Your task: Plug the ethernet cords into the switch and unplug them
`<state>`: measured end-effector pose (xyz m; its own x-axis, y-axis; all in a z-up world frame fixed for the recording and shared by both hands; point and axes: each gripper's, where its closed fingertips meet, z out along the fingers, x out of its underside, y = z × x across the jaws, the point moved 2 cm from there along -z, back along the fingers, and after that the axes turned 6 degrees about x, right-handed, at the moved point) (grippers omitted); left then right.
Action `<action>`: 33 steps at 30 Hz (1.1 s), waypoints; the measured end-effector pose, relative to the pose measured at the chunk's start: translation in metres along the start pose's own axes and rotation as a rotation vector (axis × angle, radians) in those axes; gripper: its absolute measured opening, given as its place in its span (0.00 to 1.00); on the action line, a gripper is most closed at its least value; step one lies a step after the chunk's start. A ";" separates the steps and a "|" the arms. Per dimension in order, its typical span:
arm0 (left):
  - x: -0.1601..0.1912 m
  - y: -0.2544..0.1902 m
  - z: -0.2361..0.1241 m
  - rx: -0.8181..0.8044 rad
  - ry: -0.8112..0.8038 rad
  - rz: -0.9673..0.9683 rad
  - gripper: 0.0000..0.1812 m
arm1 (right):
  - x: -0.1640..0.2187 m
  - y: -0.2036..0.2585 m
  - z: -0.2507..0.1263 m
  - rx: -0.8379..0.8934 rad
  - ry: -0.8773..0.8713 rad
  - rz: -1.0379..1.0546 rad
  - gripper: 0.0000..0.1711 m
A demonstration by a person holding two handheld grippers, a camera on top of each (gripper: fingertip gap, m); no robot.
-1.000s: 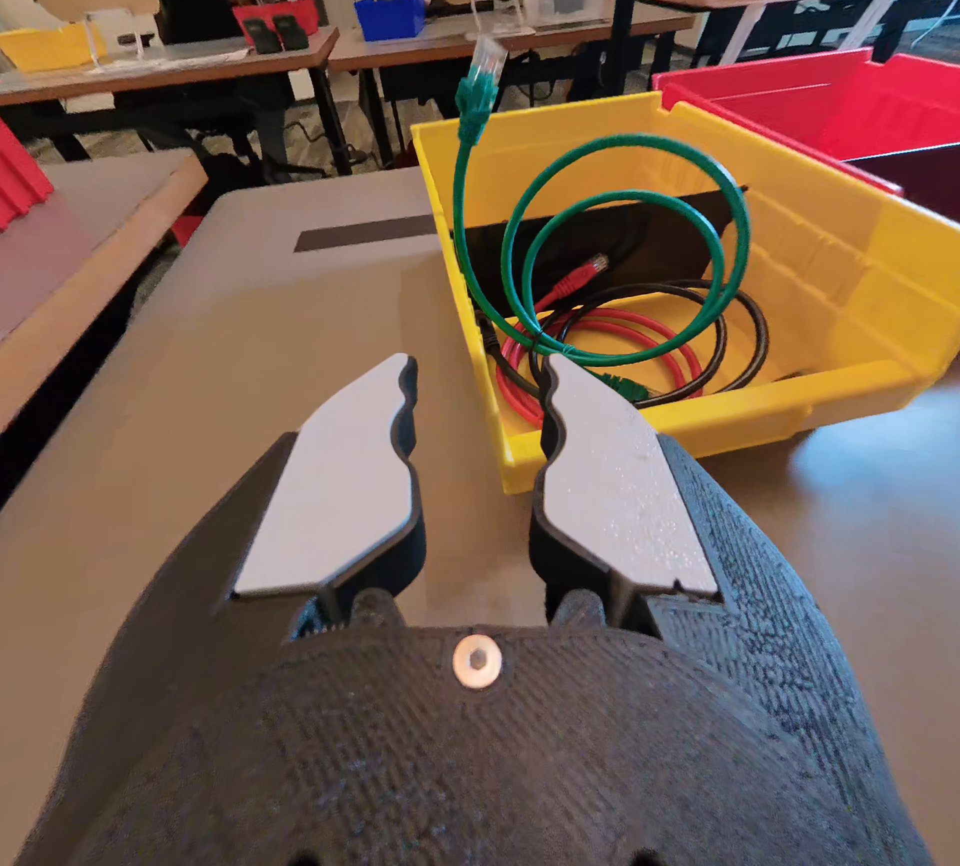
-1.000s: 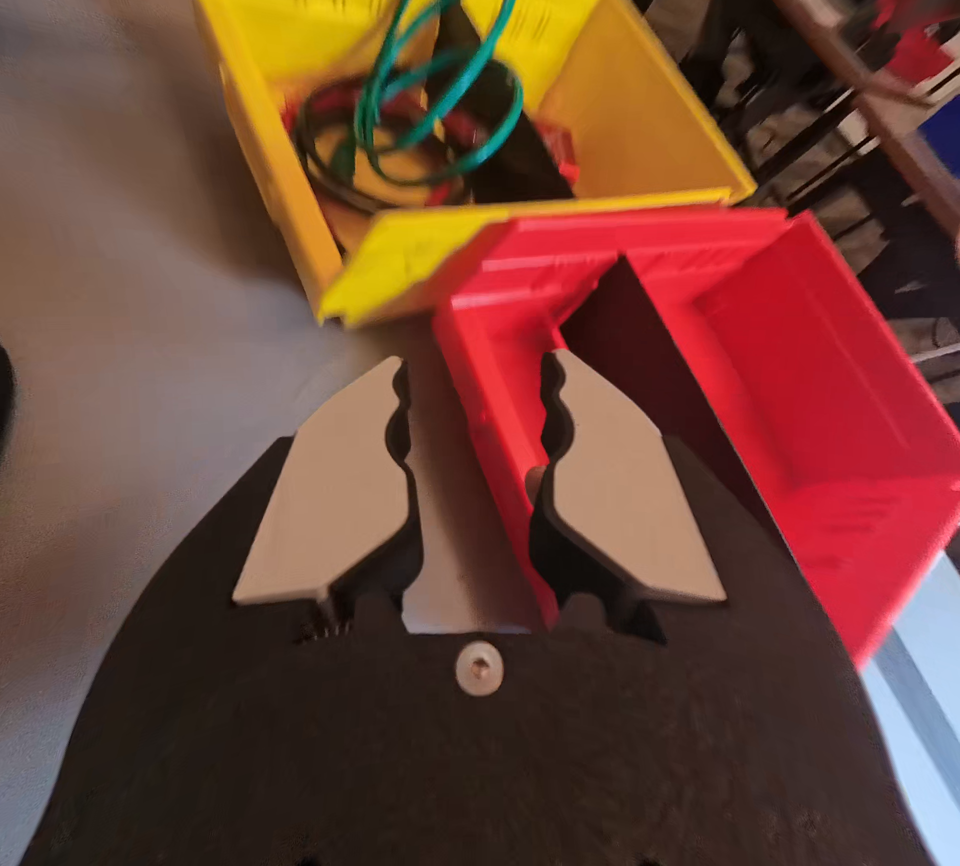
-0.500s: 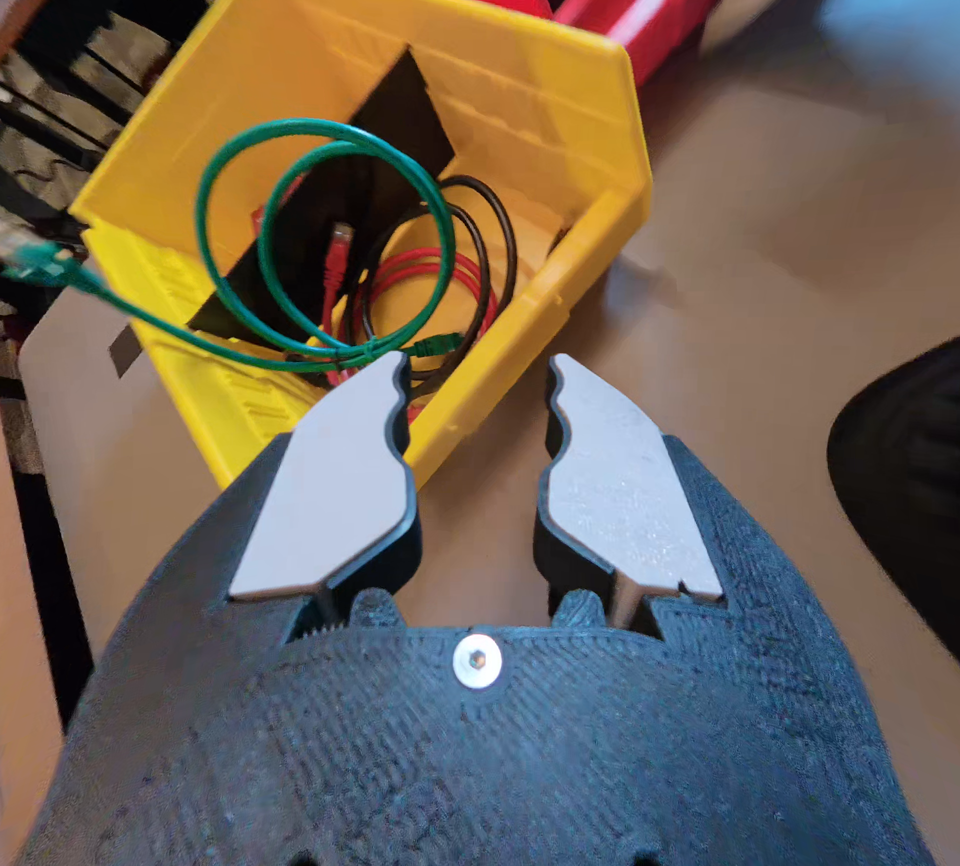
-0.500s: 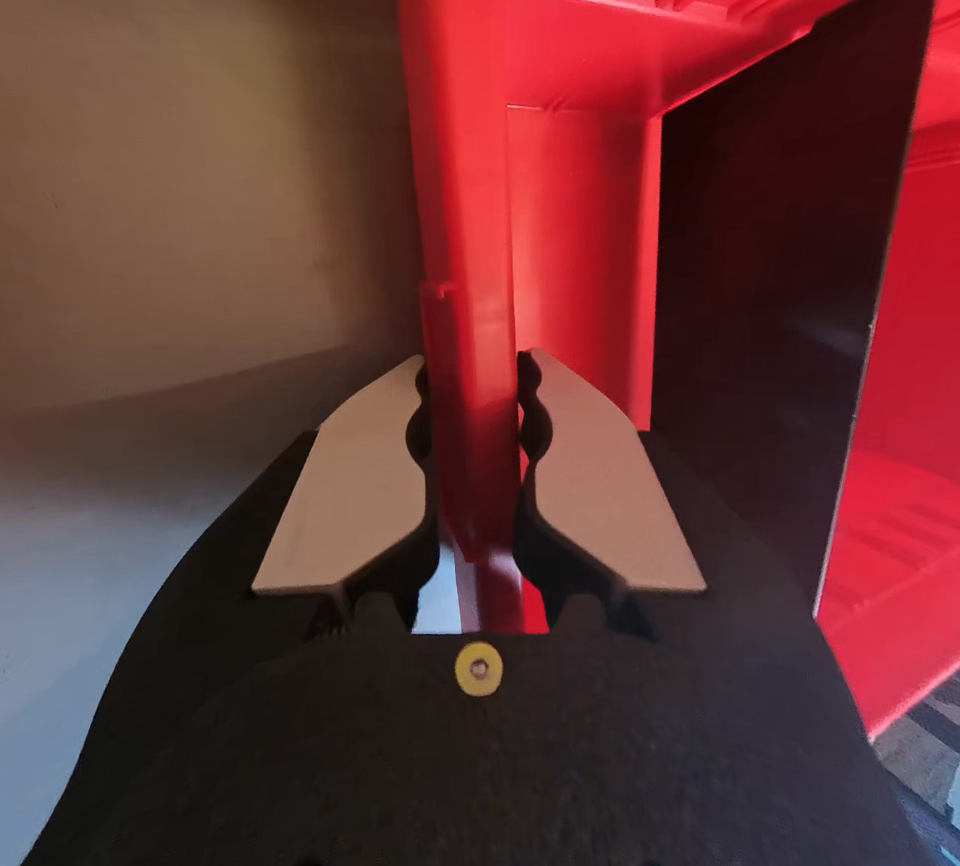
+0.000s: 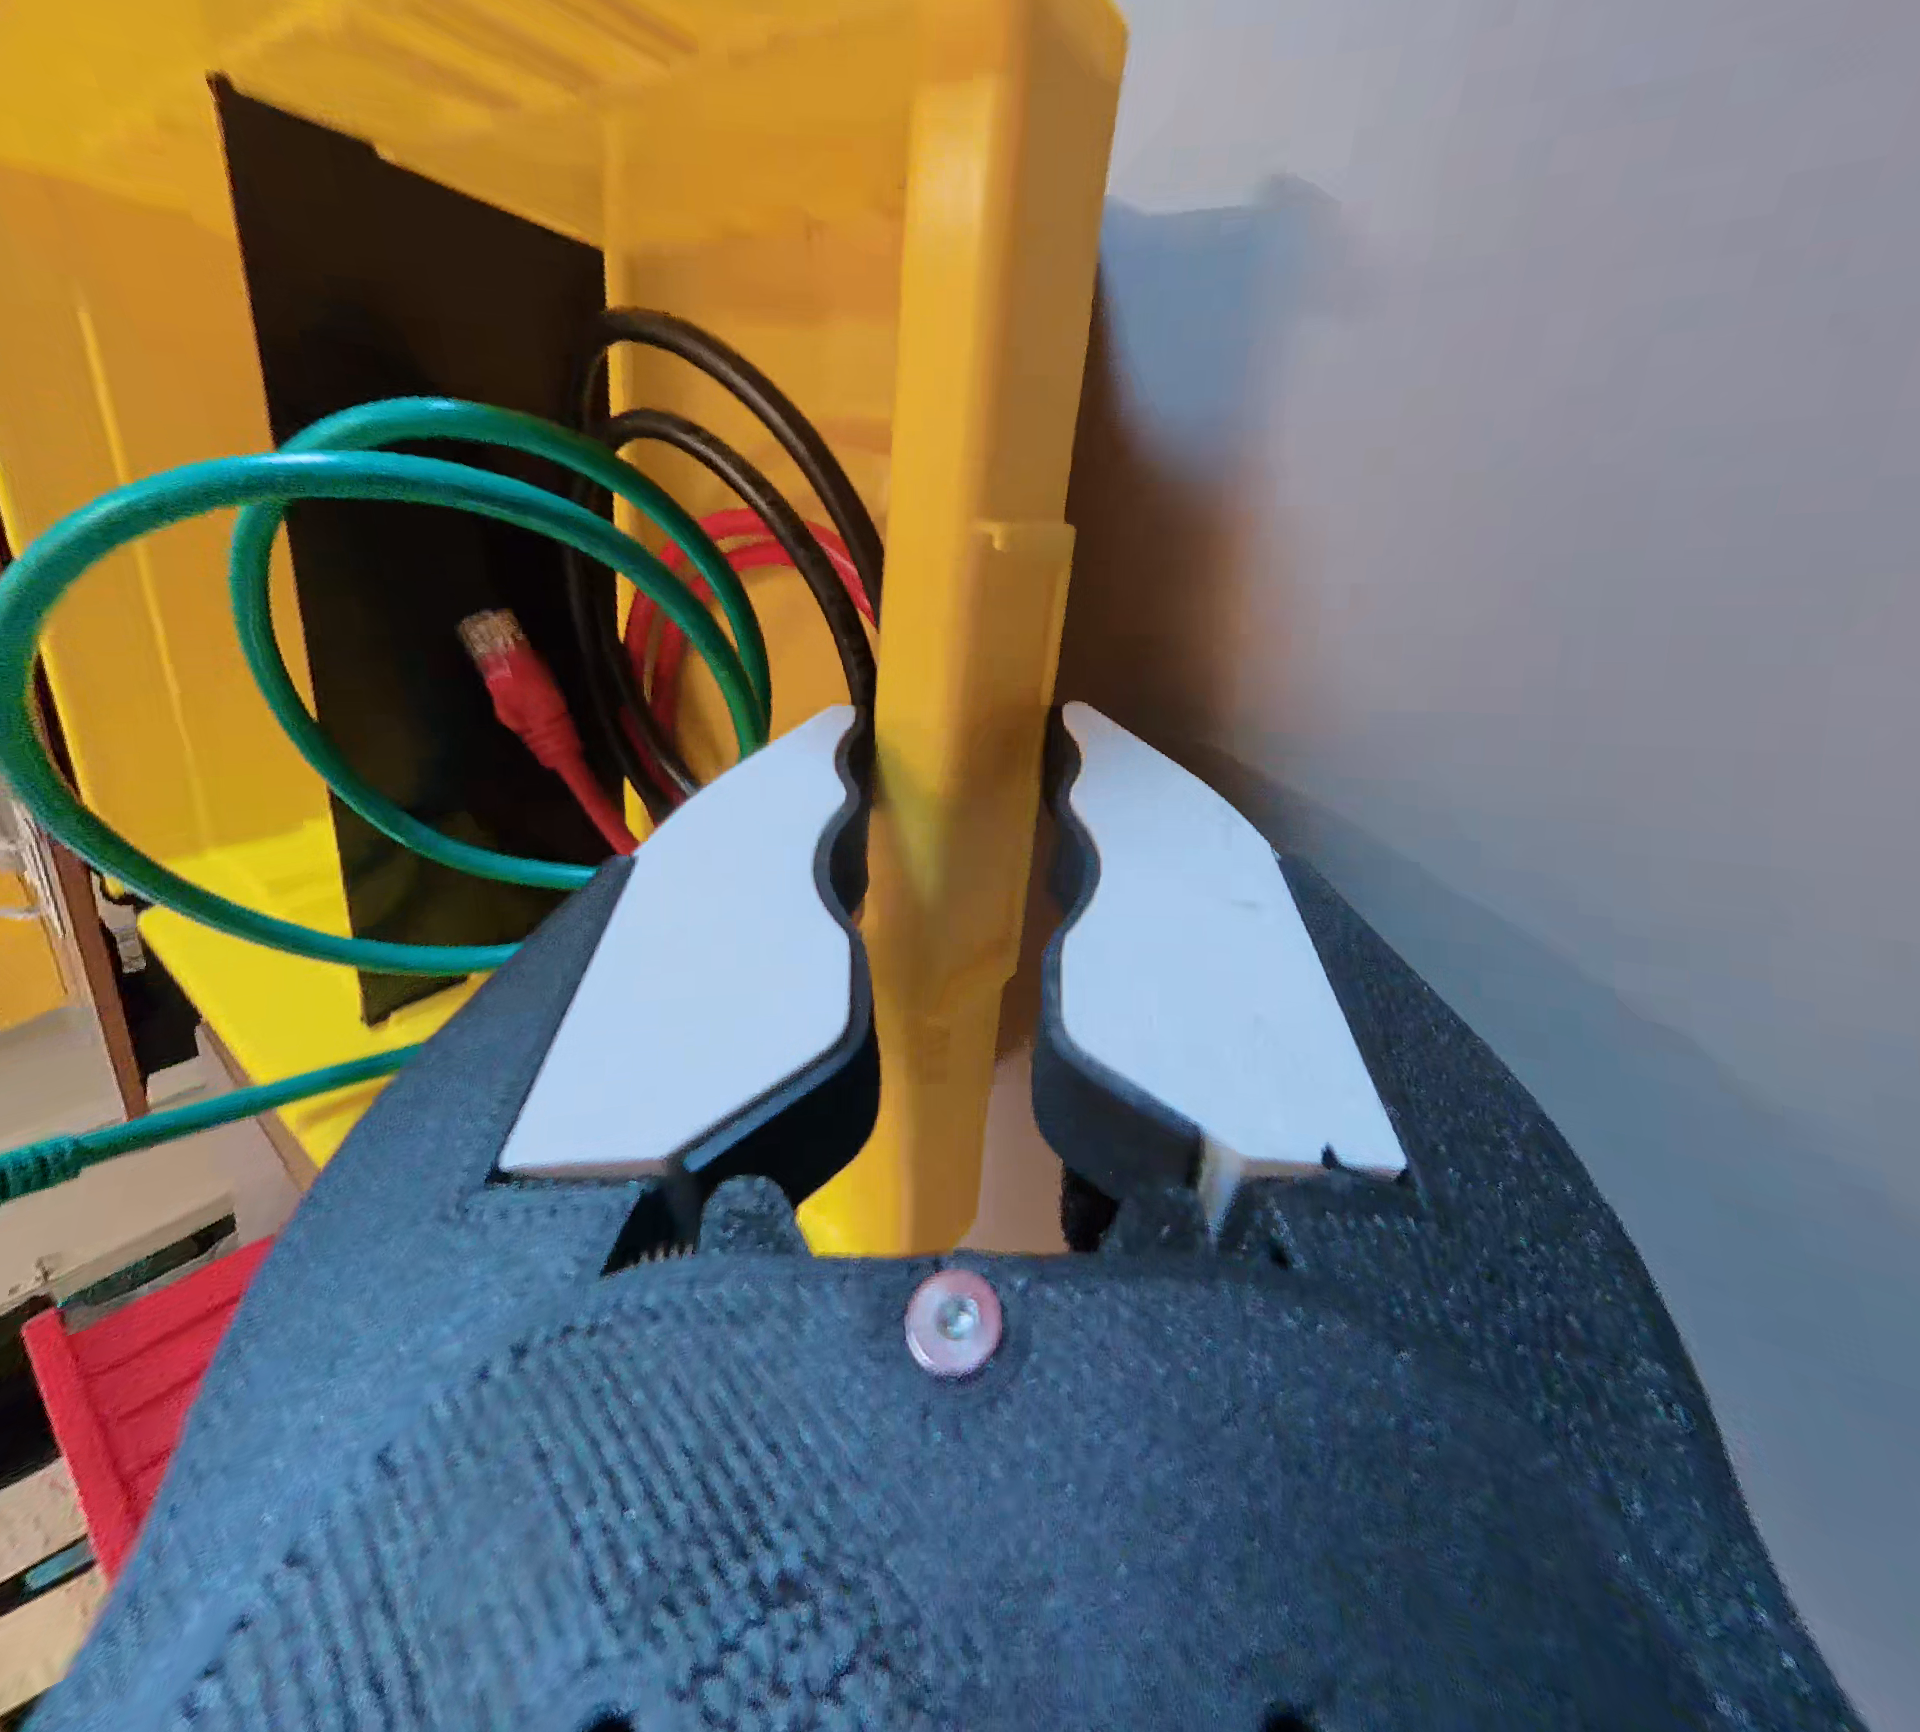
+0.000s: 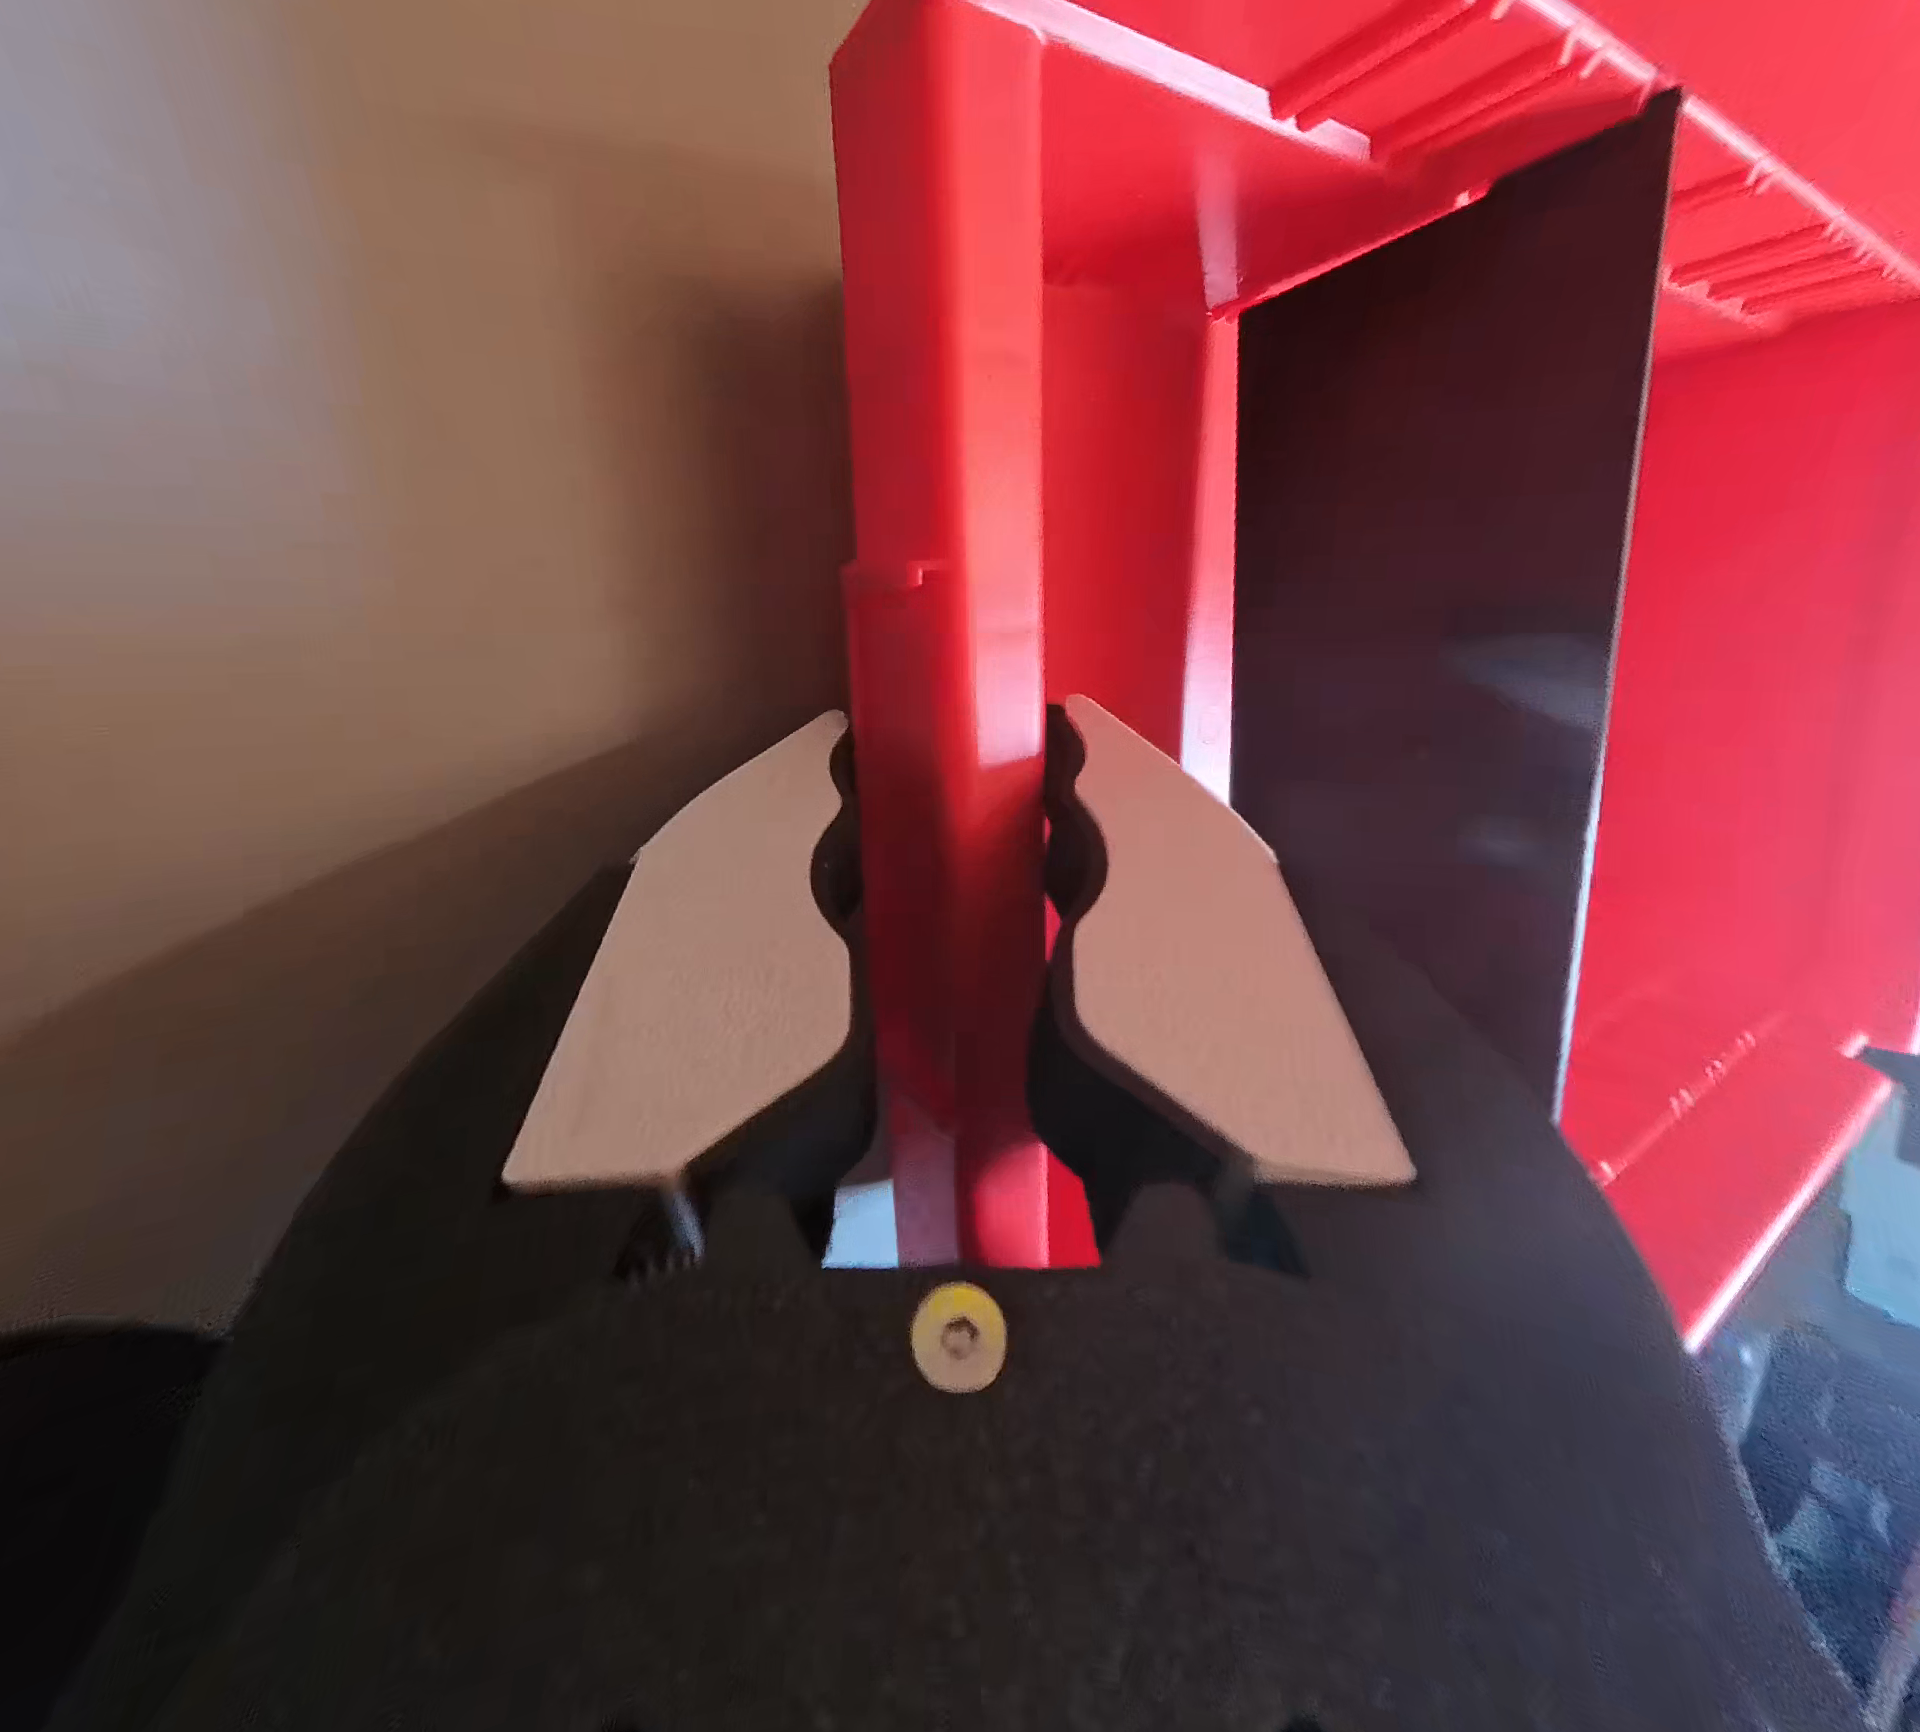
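The yellow bin (image 5: 977, 332) holds a coiled green ethernet cord (image 5: 416, 467), a red cord (image 5: 530, 695) with its plug showing, and a black cord (image 5: 748, 404). One end of the green cord hangs out over the bin's edge. My left gripper (image 5: 956, 726) straddles the yellow bin's side wall and is shut on it. My right gripper (image 6: 948, 716) is shut on the side wall of the red bin (image 6: 935, 332), whose visible part holds nothing. No switch is in view.
Each bin has a black divider panel, one in the yellow bin (image 5: 416, 332) and one in the red bin (image 6: 1455, 539). Both bins sit on a tan table (image 5: 1507, 435), which also shows in the right wrist view (image 6: 416, 332). A corner of a red bin (image 5: 125, 1370) shows at the lower left. The tips of one gripper are about 35 centimeters away from the tips of the other.
My left gripper swung around to the yellow bin's side wall and closed on it. My right gripper came down onto the red bin's wall, closed on it and has held it since.
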<state>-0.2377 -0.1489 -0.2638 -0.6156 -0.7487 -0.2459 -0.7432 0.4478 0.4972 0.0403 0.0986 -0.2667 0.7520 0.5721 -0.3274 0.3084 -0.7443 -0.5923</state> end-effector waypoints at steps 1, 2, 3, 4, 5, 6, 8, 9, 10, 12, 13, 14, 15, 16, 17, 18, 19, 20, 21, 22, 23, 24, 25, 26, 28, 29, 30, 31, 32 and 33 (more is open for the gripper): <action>-0.006 0.001 0.003 0.003 -0.012 -0.005 0.17 | 0.012 -0.003 -0.001 0.014 0.013 0.002 0.18; -0.013 0.002 0.005 0.010 -0.026 -0.008 0.17 | 0.022 -0.006 -0.001 0.025 0.021 0.003 0.18; -0.019 0.004 0.008 0.017 -0.048 -0.015 0.17 | 0.031 -0.009 -0.001 0.031 0.028 0.007 0.18; -0.026 0.005 0.011 0.025 -0.071 -0.026 0.17 | 0.038 -0.013 0.000 0.034 0.030 0.005 0.18; -0.032 0.008 0.014 0.035 -0.092 -0.037 0.17 | 0.043 -0.017 0.000 0.037 0.028 0.001 0.18; -0.038 0.010 0.018 0.043 -0.108 -0.051 0.17 | 0.046 -0.020 0.001 0.034 0.030 0.001 0.18; -0.043 0.019 0.024 0.028 -0.100 -0.059 0.17 | 0.052 -0.030 0.007 0.039 0.041 0.002 0.19; -0.045 0.024 0.028 0.020 -0.102 -0.067 0.17 | 0.054 -0.034 0.011 0.042 0.050 0.010 0.19; -0.046 0.028 0.031 0.017 -0.108 -0.085 0.17 | 0.055 -0.040 0.015 0.047 0.053 0.022 0.19; -0.048 0.036 0.036 0.013 -0.115 -0.110 0.17 | 0.058 -0.052 0.023 0.060 0.070 0.051 0.19; -0.048 0.040 0.039 0.007 -0.118 -0.121 0.17 | 0.059 -0.059 0.028 0.073 0.081 0.065 0.19; -0.048 0.043 0.041 0.001 -0.122 -0.135 0.17 | 0.061 -0.065 0.032 0.088 0.090 0.079 0.19; -0.048 0.046 0.042 -0.002 -0.127 -0.151 0.17 | 0.062 -0.071 0.037 0.101 0.099 0.094 0.19; -0.048 0.048 0.044 -0.004 -0.132 -0.168 0.18 | 0.064 -0.076 0.040 0.114 0.107 0.104 0.19; -0.048 0.050 0.044 -0.008 -0.140 -0.191 0.18 | 0.065 -0.081 0.042 0.133 0.113 0.109 0.19; -0.049 0.050 0.041 -0.007 -0.164 -0.213 0.18 | 0.065 -0.085 0.043 0.159 0.115 0.117 0.20; -0.054 0.050 0.035 -0.002 -0.220 -0.240 0.19 | 0.062 -0.088 0.041 0.178 0.097 0.141 0.26; -0.059 0.051 0.025 -0.001 -0.287 -0.281 0.20 | 0.055 -0.088 0.035 0.181 0.055 0.182 0.30; -0.063 0.053 0.013 0.001 -0.356 -0.329 0.21 | 0.046 -0.088 0.027 0.179 -0.005 0.238 0.33; -0.066 0.055 0.000 0.003 -0.426 -0.377 0.21 | 0.035 -0.088 0.018 0.175 -0.077 0.299 0.34; -0.068 0.058 -0.013 0.004 -0.490 -0.424 0.22 | 0.022 -0.086 0.007 0.166 -0.157 0.360 0.35; -0.068 0.061 -0.024 0.009 -0.540 -0.471 0.22 | 0.009 -0.084 -0.005 0.153 -0.239 0.415 0.34; -0.066 0.066 -0.035 0.009 -0.573 -0.518 0.22 | -0.004 -0.080 -0.015 0.134 -0.316 0.464 0.34; -0.063 0.072 -0.044 -0.001 -0.598 -0.565 0.23 | -0.015 -0.075 -0.025 0.113 -0.386 0.504 0.34; -0.052 0.086 -0.059 -0.036 -0.617 -0.638 0.20 | -0.033 -0.064 -0.039 0.081 -0.478 0.552 0.32; -0.044 0.096 -0.065 -0.074 -0.608 -0.662 0.17 | -0.040 -0.058 -0.045 0.074 -0.510 0.554 0.28; -0.036 0.106 -0.071 -0.117 -0.595 -0.677 0.14 | -0.045 -0.053 -0.049 0.080 -0.536 0.541 0.17; -0.028 0.116 -0.076 -0.145 -0.579 -0.693 0.12 | -0.048 -0.049 -0.052 0.099 -0.556 0.522 0.04; -0.022 0.126 -0.078 -0.154 -0.555 -0.716 0.11 | -0.050 -0.047 -0.053 0.120 -0.570 0.506 0.00; -0.017 0.137 -0.080 -0.157 -0.533 -0.736 0.11 | -0.050 -0.045 -0.051 0.129 -0.571 0.503 0.00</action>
<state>-0.3079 -0.1144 -0.1251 -0.0697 -0.4769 -0.8762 -0.9751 -0.1530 0.1608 0.0187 0.0855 -0.1859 0.3558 0.2907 -0.8882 -0.0873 -0.9359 -0.3413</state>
